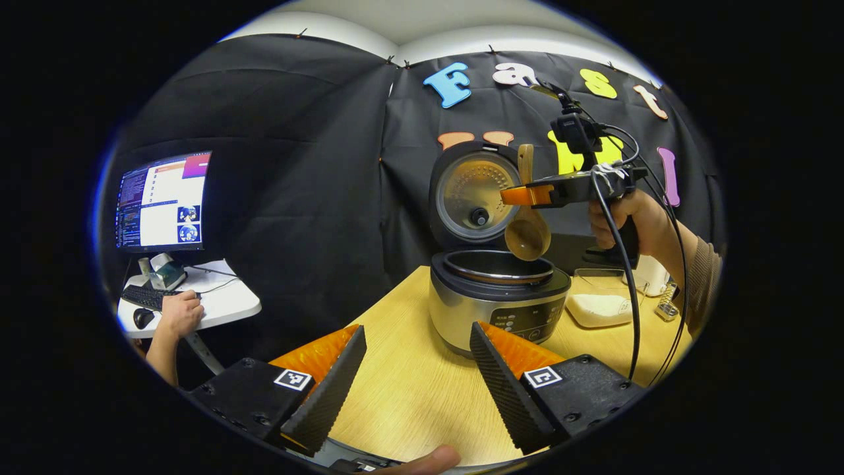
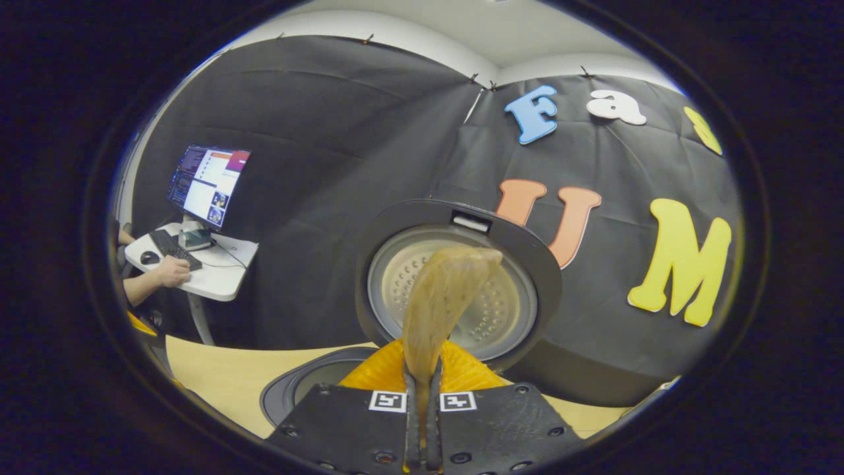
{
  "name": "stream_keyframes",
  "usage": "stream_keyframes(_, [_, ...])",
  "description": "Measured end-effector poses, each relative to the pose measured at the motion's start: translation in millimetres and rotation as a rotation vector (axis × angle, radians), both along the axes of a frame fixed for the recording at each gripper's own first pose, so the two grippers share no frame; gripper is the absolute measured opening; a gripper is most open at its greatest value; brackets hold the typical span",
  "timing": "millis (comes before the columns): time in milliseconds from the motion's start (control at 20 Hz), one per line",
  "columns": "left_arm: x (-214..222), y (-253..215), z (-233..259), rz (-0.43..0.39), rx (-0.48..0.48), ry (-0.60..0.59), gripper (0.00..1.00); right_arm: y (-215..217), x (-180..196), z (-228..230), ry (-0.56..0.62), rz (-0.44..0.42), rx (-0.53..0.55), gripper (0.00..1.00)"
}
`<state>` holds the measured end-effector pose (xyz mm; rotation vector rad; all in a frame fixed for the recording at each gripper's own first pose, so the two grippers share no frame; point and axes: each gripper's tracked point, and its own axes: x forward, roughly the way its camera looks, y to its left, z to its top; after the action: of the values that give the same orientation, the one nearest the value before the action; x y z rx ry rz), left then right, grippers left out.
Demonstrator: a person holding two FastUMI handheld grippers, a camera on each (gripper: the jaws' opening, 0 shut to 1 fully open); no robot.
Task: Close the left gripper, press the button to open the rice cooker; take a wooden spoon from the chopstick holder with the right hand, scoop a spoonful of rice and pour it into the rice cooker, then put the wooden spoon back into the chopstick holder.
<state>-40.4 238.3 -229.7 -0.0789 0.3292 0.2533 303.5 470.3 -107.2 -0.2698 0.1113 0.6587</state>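
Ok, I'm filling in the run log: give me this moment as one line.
rice cooker: lid open | right claw: shut on wooden spoon, bowl tipped above pot | left claw: open, holding nothing

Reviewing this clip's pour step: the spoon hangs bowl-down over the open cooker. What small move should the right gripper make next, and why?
Probably lift away toward the holder. The right gripper is shut on the wooden spoon, whose bowl points down above the open rice cooker, lid up. That tilt suggests the pour is finished, though no rice can be made out. The left gripper waits open.
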Motion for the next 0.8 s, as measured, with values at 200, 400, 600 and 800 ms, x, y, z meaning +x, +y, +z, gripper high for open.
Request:
stream_keyframes(200, [1,-6,3,-0.006,0.004,0.004,1.0,-18,-1,10,0.009,-0.027,0.053,0.03])
stream_keyframes(400, [6,-22,10,-0.018,0.006,0.003,1.0,-58,1,26,0.006,-0.075,0.103,0.04])
stream_keyframes(600, [16,-48,21,-0.042,0.012,-0.012,1.0,-116,5,36,0.002,-0.139,0.142,0.04])
stream_keyframes(800, [29,-81,25,-0.071,0.013,-0.017,1.0,-192,9,41,-0.017,-0.227,0.163,0.04])
